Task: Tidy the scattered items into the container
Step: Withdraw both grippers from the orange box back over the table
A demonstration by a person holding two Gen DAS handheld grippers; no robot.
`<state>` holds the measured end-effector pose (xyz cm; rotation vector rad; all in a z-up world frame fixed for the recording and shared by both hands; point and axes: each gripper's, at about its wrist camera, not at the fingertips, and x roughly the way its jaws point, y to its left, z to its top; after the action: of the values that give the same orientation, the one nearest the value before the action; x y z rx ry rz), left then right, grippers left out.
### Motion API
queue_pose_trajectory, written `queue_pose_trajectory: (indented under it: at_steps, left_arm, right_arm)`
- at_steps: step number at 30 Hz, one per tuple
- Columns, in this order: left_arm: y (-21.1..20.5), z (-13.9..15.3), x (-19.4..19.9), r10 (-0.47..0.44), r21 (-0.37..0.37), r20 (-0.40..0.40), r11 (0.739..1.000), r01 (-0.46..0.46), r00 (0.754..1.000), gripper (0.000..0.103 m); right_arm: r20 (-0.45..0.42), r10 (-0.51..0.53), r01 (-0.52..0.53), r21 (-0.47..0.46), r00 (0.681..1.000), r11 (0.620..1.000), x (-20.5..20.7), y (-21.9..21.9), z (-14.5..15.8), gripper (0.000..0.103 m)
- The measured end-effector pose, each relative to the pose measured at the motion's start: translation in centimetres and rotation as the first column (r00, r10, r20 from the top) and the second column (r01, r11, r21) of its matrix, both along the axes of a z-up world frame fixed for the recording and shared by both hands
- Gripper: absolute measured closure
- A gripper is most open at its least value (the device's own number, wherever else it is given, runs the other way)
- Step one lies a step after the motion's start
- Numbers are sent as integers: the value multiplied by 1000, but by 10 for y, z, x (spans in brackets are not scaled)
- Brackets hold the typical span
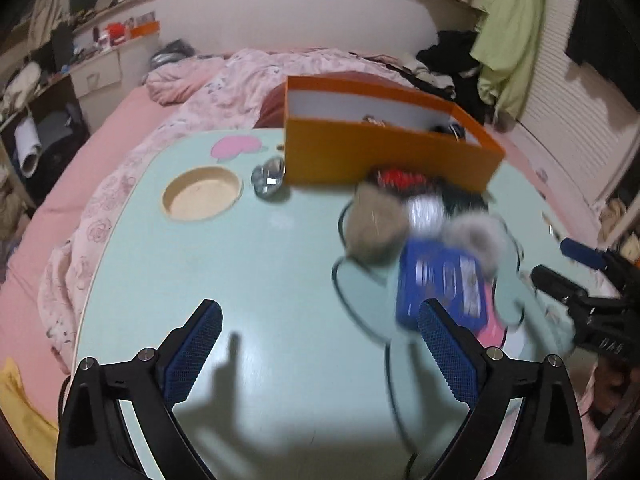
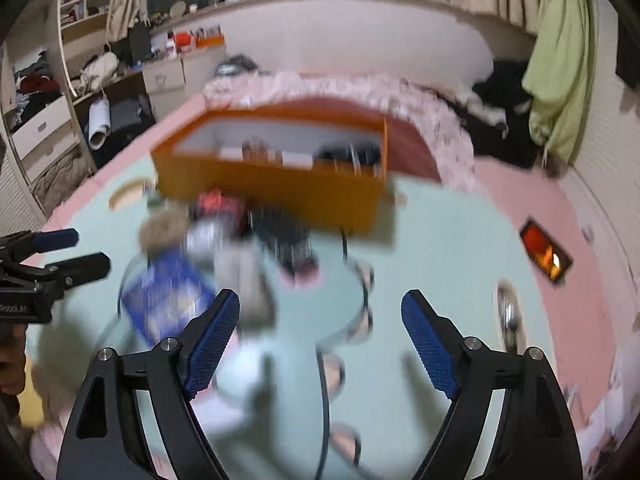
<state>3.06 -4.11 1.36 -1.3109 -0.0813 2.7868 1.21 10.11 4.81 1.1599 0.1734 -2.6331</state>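
Observation:
An orange box [image 1: 384, 152] stands open at the far side of the mint-green table [image 1: 248, 264], with a few small things inside. In front of it lies a blurred pile: a beige fluffy ball [image 1: 374, 228], a grey fluffy ball [image 1: 476, 240], a blue packet [image 1: 440, 284], a red item [image 1: 400, 178] and a black cable [image 1: 348, 300]. My left gripper [image 1: 320, 308] hangs open above the table, left of the packet, holding nothing. My right gripper [image 2: 320, 298] is open and empty too, just right of the blue packet [image 2: 168, 296] and short of the orange box [image 2: 280, 188].
A round recess [image 1: 202, 196] and a shiny metal piece [image 1: 268, 178] sit left of the box. The table rests on a pink bed with a rumpled quilt [image 1: 224, 80]. A red-orange card [image 2: 546, 256] lies on the bed to the right. Shelves and clothes line the walls.

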Motion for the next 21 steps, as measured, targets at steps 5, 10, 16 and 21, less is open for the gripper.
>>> queue_pose_trajectory:
  at_steps: [5,10,16,21]
  left_arm:
    - [8,-22,11,4,-113,-14,994,-5,1000,0]
    - [13,-18,13,-24,-105,-43,994,20,999,0]
    - [14,-19,14,-41,-97,-67,995,34,997,0]
    - [15,-23,12,-49,-94,-71,995,42,996,0]
  right_arm:
    - [32,-12,12,4,999,1000,21,8,-22,20]
    - [33,-47,48,-25,998,999,18,16,-39,0]
    - [12,-38,39,-29,999,999,21,15,-41,0]
    - [6,-26,26,-30,1000,999,23,14,-42,0]
